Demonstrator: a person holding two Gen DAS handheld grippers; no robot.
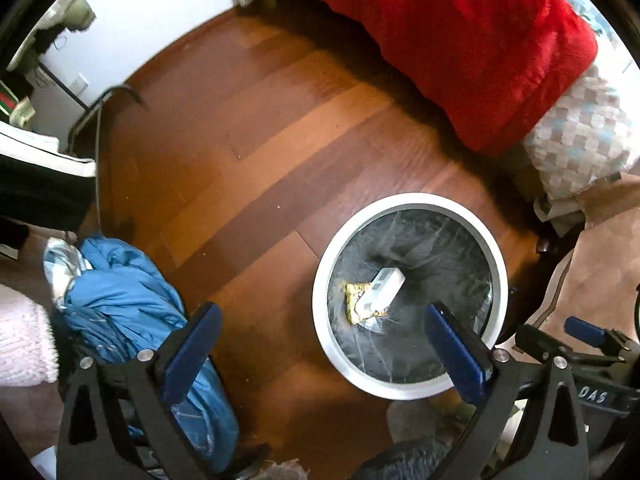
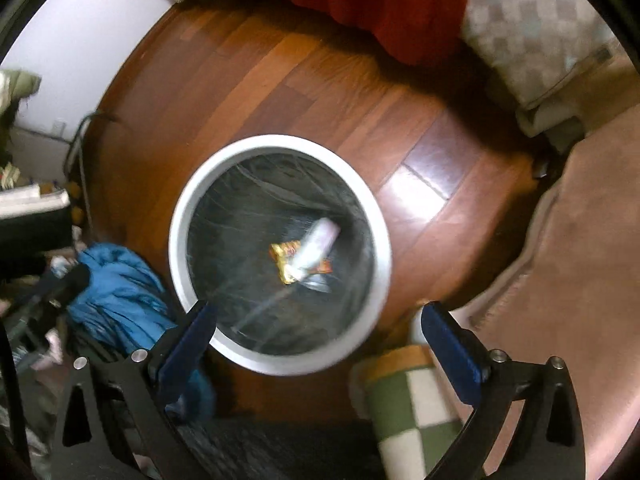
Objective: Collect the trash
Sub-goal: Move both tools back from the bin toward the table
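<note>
A round white trash bin with a dark liner stands on the wooden floor; it also shows in the right wrist view. Inside it lie a white carton and a yellow snack wrapper; the right wrist view shows the same carton and wrapper. My left gripper is open and empty above the bin's left side. My right gripper is open and empty above the bin's near rim. The right gripper's tool shows at the left wrist view's right edge.
A blue garment lies on the floor left of the bin. A red blanket hangs from a bed behind. A pink rug and a green checked item lie to the right. A white wall stands far left.
</note>
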